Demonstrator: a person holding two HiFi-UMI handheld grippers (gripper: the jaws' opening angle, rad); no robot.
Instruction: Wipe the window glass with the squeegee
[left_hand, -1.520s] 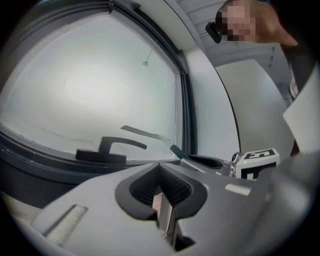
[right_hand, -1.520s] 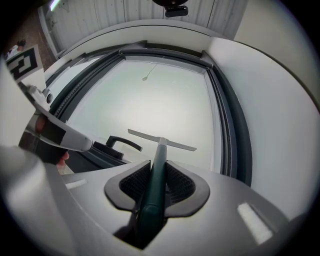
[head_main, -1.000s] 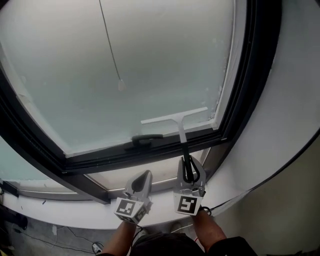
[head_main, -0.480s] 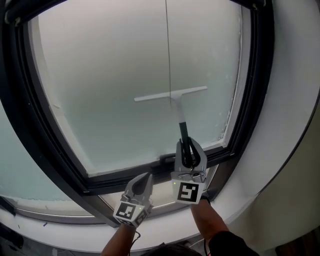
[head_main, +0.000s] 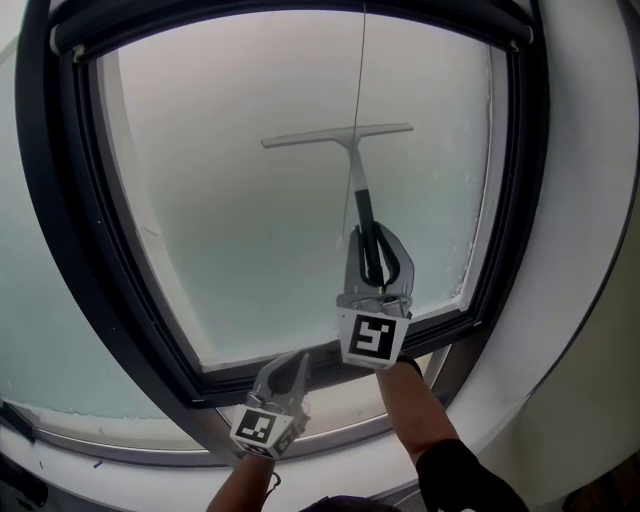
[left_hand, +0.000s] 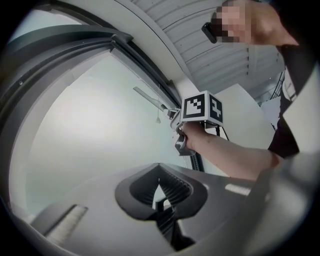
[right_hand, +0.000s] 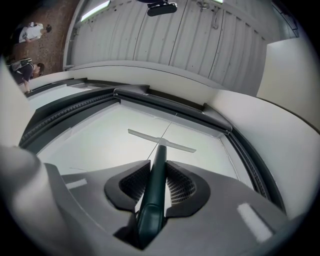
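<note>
**Fingers pressed together on the left, pinching the squeegee handle on the right**

Fingers (left_hand: 132, 192) of the left gripper (head_main: 292, 362) are lying pressed together, tip against tip, with only a sliver of light showing between them farther down. This gripper is hanging low in the head view, in front of the bottom rail of the dark window frame (head_main: 85, 200). Its marker cube (head_main: 258, 428) is facing the camera. Above and around it, the frosted window glass (head_main: 250, 230) is filling the frame as a pale, even sheet.

Just to the right and higher up, the right gripper (head_main: 372, 250) is reaching toward the pane. Its fingers (right_hand: 182, 186) are spread only as far as the dark green handle of the squeegee (head_main: 352, 160) and are pinching it from both sides. The handle is running straight up out of the fingers. It is narrowing to a pale neck and ending in a long pale blade lying level across the upper part of the glass. In the left gripper view the blade is looking as if it is lying against the pane, though contact cannot be made out for sure.

A thin cord (head_main: 363, 60) is hanging down in front of the glass and crossing the blade near its middle. The person's forearm (head_main: 415, 410) is stretching up behind the right gripper. Farther right, past the frame's dark upright, a plain white wall (head_main: 590, 200) is curving away.
</note>
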